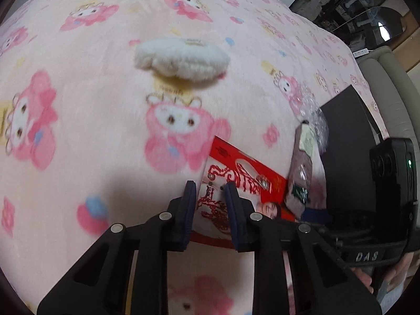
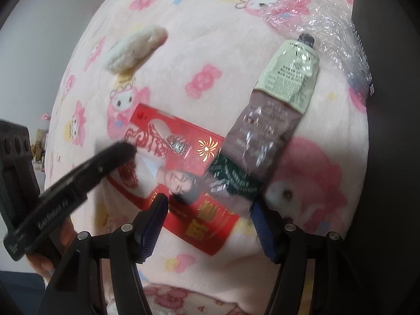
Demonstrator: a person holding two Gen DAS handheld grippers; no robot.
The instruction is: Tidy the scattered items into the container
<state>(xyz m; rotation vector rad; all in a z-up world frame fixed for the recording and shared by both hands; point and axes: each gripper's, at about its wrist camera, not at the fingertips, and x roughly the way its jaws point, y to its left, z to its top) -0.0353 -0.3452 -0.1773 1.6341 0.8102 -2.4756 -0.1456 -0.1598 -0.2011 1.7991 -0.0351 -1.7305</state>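
Pickup approach: red envelope and tube

Items lie on a pink blanket [image 1: 105, 136]. A red envelope [image 2: 183, 181] lies flat, and the lower end of a tube [image 2: 267, 134] overlaps its right corner. A white fluffy item [image 1: 181, 60] rests well apart, farther up the blanket. Crumpled clear wrap [image 2: 333, 26] lies beside the tube's cap end. A dark panel [image 1: 349, 152] at the right edge of the blanket may be the container; this cannot be confirmed.

Left gripper [image 1: 210, 197]: jaws set narrow with a gap between them, nothing clamped, fingertips over the left part of the envelope.

Right gripper [image 2: 210, 210]: jaws spread wide, empty, straddling the tube's lower end and the envelope corner beneath it.

Step in hand, as judged: approach for a first pickup; no item appears to be in the container yet.

Next move, as judged: lower the right gripper and close on the tube alone. The flat envelope gives little edge to grip; the left gripper likely needs to catch a raised edge. Risk: clamping the tube and envelope together.
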